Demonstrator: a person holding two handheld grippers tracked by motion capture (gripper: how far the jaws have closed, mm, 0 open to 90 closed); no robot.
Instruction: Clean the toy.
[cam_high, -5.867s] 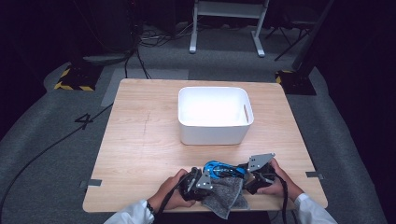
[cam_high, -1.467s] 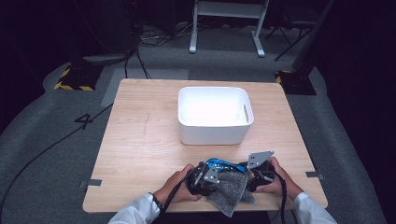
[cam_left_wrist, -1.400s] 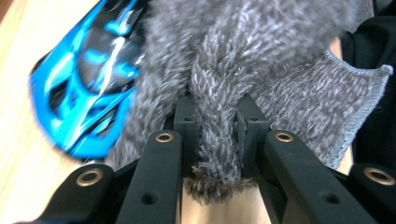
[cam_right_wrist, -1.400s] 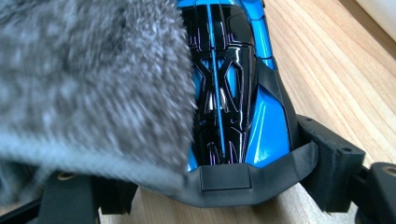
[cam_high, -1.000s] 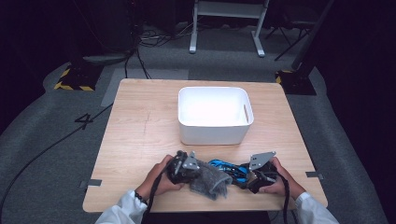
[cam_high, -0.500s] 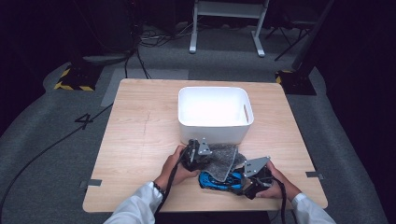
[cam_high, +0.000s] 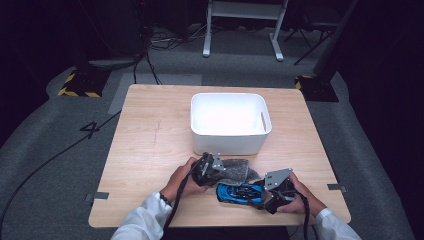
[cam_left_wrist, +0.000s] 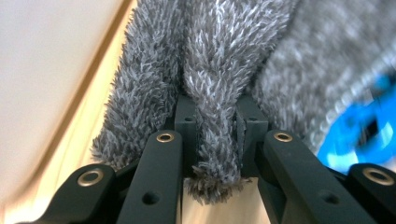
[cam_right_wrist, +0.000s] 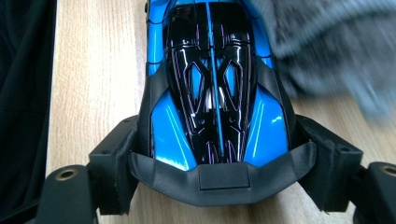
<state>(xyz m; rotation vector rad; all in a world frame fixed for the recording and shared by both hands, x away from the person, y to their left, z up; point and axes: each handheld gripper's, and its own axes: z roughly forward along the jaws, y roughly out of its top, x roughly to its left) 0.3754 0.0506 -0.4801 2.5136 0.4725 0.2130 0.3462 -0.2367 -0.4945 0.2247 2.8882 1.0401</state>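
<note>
- Dark studio floor and cables are ringing a pale wooden surface (cam_high: 150, 125), with a white plastic bin (cam_high: 230, 122) sitting at its middle.
- Near the front edge, the right gripper (cam_high: 272, 192) is clamping a blue and black toy car (cam_high: 240, 192); in the right gripper view its fingers (cam_right_wrist: 112, 158) are pressing both flanks of the car's (cam_right_wrist: 212, 93) end, wheels down on the wood.
- Just beside it, between car and bin, the left gripper (cam_high: 215, 170) is pinching a grey fluffy cloth (cam_high: 235, 170); the left gripper view is showing a fold of the cloth (cam_left_wrist: 212, 116) squeezed tight between narrow fingers (cam_left_wrist: 254, 126).
- The cloth is trailing right next to the car's roof, so this is looking like a wipe-down in hand.
- To do it well, I'd say the right grip should be holding the car dead steady while the left is dragging the cloth flat along the bodywork, front to tail.
- Keeping plenty of loose pile under the pinch matters, otherwise hard fingers could be scraping the glossy paint.
- Light pressure is the call here; a heavy push could twist the car out of its clamp.
</note>
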